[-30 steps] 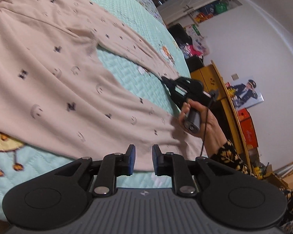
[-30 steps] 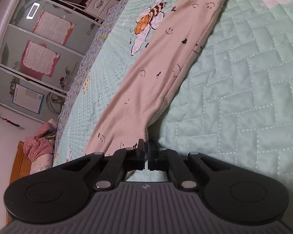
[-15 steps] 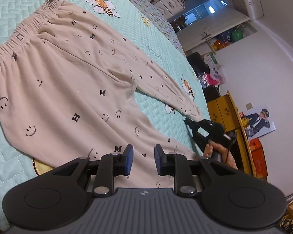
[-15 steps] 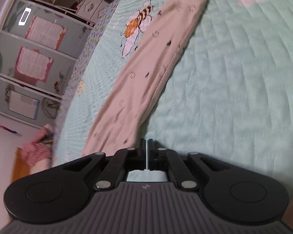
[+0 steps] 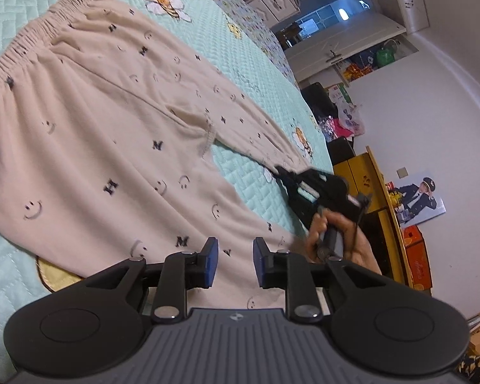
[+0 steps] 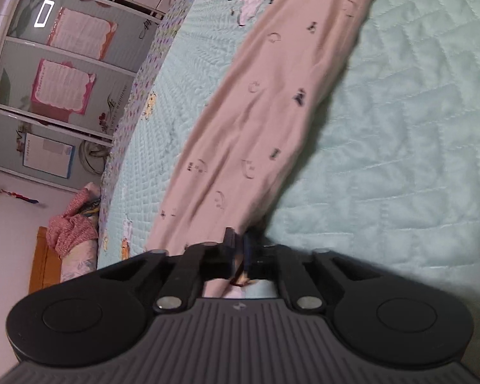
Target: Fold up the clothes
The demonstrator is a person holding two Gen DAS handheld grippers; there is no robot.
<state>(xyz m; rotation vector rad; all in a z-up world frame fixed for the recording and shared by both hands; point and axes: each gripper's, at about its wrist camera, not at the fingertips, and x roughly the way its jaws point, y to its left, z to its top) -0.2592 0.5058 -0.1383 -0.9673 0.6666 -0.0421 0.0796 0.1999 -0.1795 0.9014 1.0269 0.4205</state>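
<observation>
Left wrist view: beige trousers spread flat on the quilted bed.
I see my left gripper over the near leg, jaws a little apart, gripping nothing. My right gripper has its jaws pinched on the far leg's cuff at the bed edge; my right hand holds it.

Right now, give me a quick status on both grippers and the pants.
Right gripper shut on far leg cuff of pants. Left gripper open over near leg, holding nothing. Pants spread flat on quilt, unfolded. Nothing in the way.
</observation>
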